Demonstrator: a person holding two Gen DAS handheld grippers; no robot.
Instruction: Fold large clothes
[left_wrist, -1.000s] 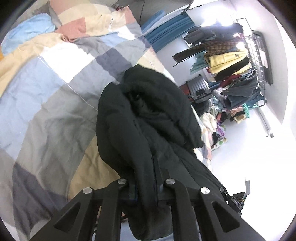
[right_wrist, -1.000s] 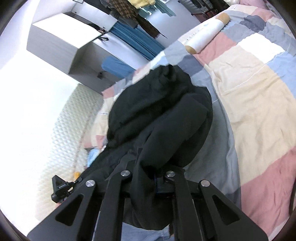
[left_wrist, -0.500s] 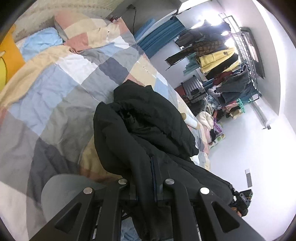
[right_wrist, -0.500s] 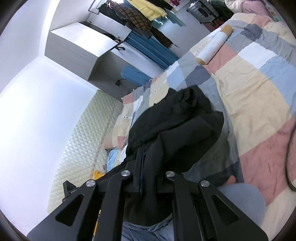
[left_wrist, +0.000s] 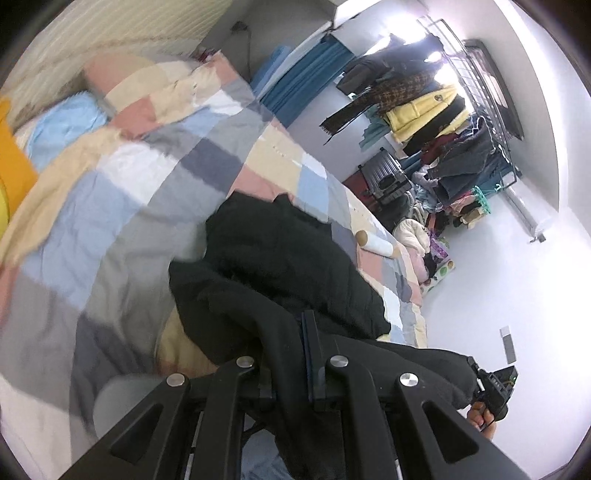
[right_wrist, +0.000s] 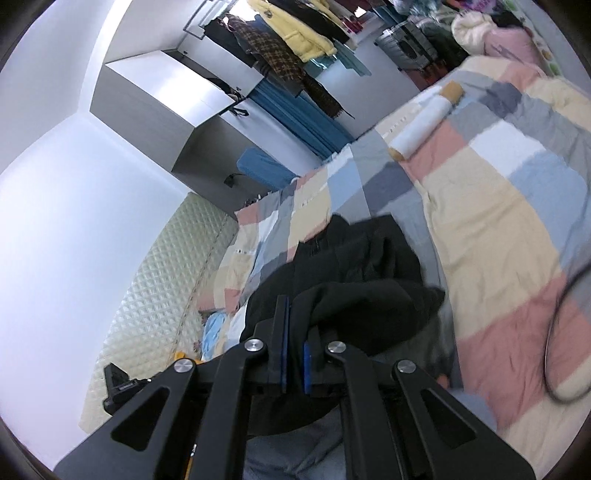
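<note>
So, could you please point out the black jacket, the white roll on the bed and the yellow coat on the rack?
black jacket (left_wrist: 291, 258), left wrist view, bunched upper fabric.
white roll (right_wrist: 424, 125), right wrist view, white middle.
yellow coat (left_wrist: 417, 114), left wrist view, body.

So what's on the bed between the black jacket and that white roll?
Nothing but bare checked quilt between the jacket and the roll; the right wrist view shows it best.

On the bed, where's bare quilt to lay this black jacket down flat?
Open quilt lies right of the black jacket, up to the white roll, and left of it toward the blue pillow. The cable crowds the near-right edge.
</note>
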